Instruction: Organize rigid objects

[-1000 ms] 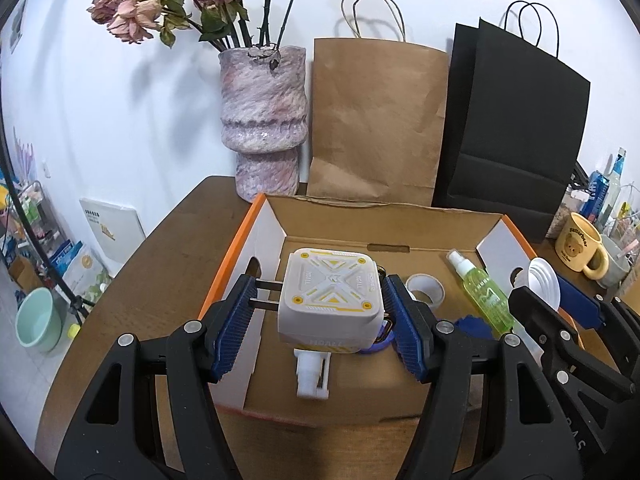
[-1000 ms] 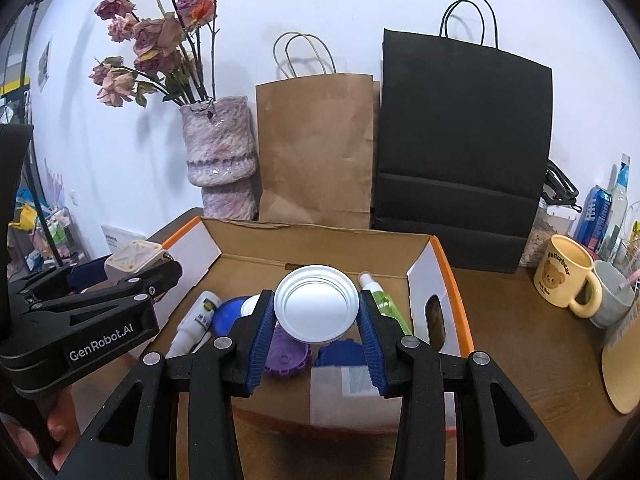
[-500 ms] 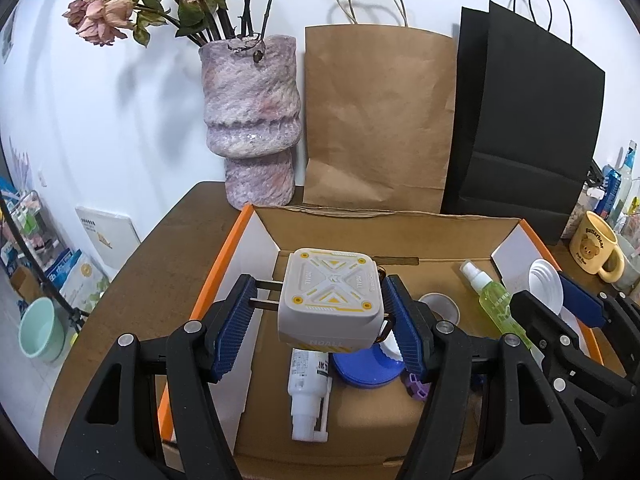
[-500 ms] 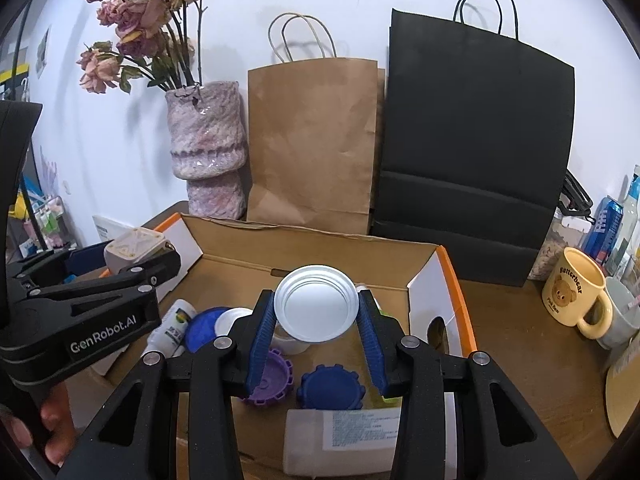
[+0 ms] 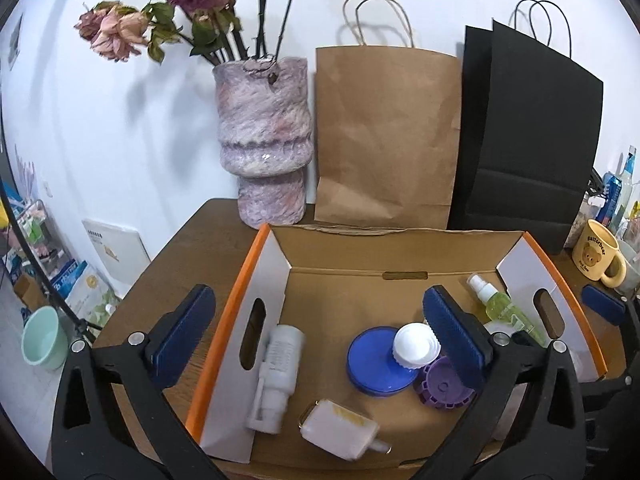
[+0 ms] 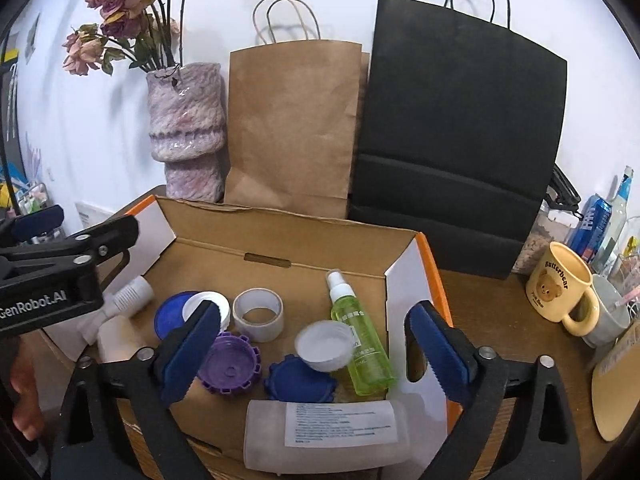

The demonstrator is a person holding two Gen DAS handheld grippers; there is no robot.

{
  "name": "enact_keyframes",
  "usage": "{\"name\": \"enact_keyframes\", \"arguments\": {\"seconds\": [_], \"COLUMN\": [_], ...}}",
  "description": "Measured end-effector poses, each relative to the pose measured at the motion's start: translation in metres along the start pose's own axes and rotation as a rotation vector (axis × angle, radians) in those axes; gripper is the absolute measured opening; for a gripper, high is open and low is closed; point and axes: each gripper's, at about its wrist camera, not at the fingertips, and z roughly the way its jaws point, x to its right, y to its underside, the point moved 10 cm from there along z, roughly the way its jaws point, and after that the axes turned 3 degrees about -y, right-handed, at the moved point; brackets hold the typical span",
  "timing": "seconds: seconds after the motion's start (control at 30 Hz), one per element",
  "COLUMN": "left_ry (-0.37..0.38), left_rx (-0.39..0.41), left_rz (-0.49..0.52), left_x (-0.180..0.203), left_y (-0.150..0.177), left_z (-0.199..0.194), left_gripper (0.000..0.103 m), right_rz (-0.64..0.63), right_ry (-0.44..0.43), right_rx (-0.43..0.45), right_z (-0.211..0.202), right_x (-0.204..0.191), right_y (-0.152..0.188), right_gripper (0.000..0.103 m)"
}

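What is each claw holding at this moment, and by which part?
Nothing. The left claw and the right claw are both open and empty above the cardboard box.

In the cardboard box (image 6: 280,240), a white square speaker (image 5: 338,434) lies tilted near the front wall, beside a white pump bottle (image 5: 276,364) on its side. A white cap (image 6: 323,345) rests against the lying green spray bottle (image 6: 360,340), near the tape roll (image 6: 259,314).
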Motion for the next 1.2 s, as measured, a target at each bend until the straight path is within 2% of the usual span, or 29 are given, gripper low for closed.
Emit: {"name": "enact_keyframes", "arguments": {"seconds": [0.33, 0.67, 0.87, 1.2], "left_ry": [-0.017, -0.003, 0.000, 0.021], "left_rx": [-0.024, -0.025, -0.007, 0.045], "left_rz": [-0.028, -0.029, -0.011, -0.001], "left_x": [-0.014, -0.014, -0.015, -0.020], "left_y": [0.004, 0.007, 0.012, 0.028], "left_z": [0.006, -0.002, -0.021, -0.078], "left_gripper": [0.103, 0.103, 0.103, 0.103], "right_rz": [0.011, 0.023, 0.039, 0.042], "right_ry": [-0.013, -0.009, 0.002, -0.016], "right_rx": [-0.001, 0.017, 0.054, 0.103], "right_z": [0.000, -0.011, -0.033, -0.090], "right_x": [0.001, 0.005, 0.011, 0.004], "right_y": [0.001, 0.002, 0.002, 0.016], "right_gripper": [0.103, 0.103, 0.103, 0.103]}}
